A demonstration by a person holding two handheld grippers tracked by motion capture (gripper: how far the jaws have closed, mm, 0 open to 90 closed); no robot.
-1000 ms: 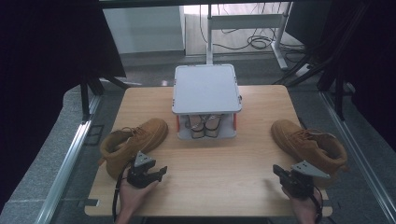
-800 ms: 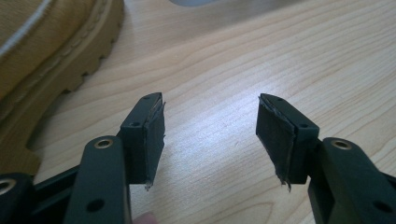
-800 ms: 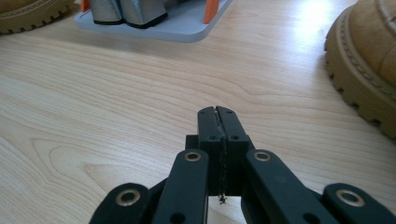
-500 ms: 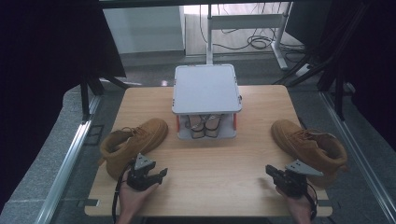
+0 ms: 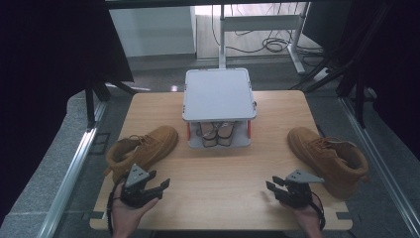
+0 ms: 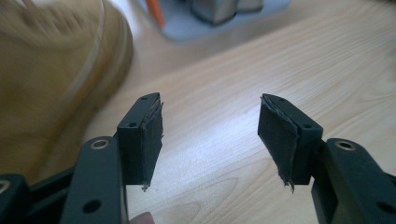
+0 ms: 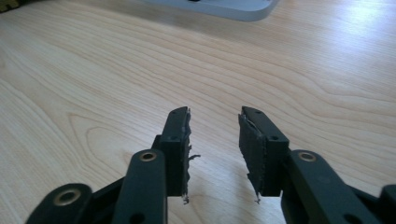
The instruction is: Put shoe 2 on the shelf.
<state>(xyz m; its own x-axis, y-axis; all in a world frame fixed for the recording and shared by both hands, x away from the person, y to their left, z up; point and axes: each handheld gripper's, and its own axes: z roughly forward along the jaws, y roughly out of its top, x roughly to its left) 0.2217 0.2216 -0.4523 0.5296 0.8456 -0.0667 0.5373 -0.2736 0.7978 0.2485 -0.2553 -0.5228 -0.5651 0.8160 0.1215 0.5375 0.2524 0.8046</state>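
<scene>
The left tongs (image 5: 161, 187) sit at the near left of the table (image 5: 218, 168), held in the left hand (image 5: 126, 215). Their jaws stand wide apart and have just been opening a little further; nothing lies between them. In the left gripper view the left tongs (image 6: 210, 135) frame bare wood, and the pads (image 6: 149, 144) are frayed at the lower edge.

The right tongs (image 5: 271, 188) sit at the near right of the table, held in the right hand (image 5: 307, 218). Their jaws are released, with a narrower gap than the left pair, and have just been opening; nothing lies between them. In the right gripper view the right tongs (image 7: 214, 149) point across bare table towards the grey base edge of the rack (image 7: 219, 7).

The left boot (image 5: 143, 148), tan with a pale sole, lies just beyond the left tongs and slightly to their outer side, toe towards the table centre. In the left gripper view the left boot (image 6: 51, 79) is close beside the left jaw, apart from it.

The right boot (image 5: 329, 156), of the same kind, lies just beyond and outward of the right tongs, toe towards the far side, not touching them.

Farther off, between the two tongs and beyond both boots, stands the rack (image 5: 219, 94), a grey two-level stand with red posts. A pair of shoes (image 5: 217, 133) sits on its lower level.
</scene>
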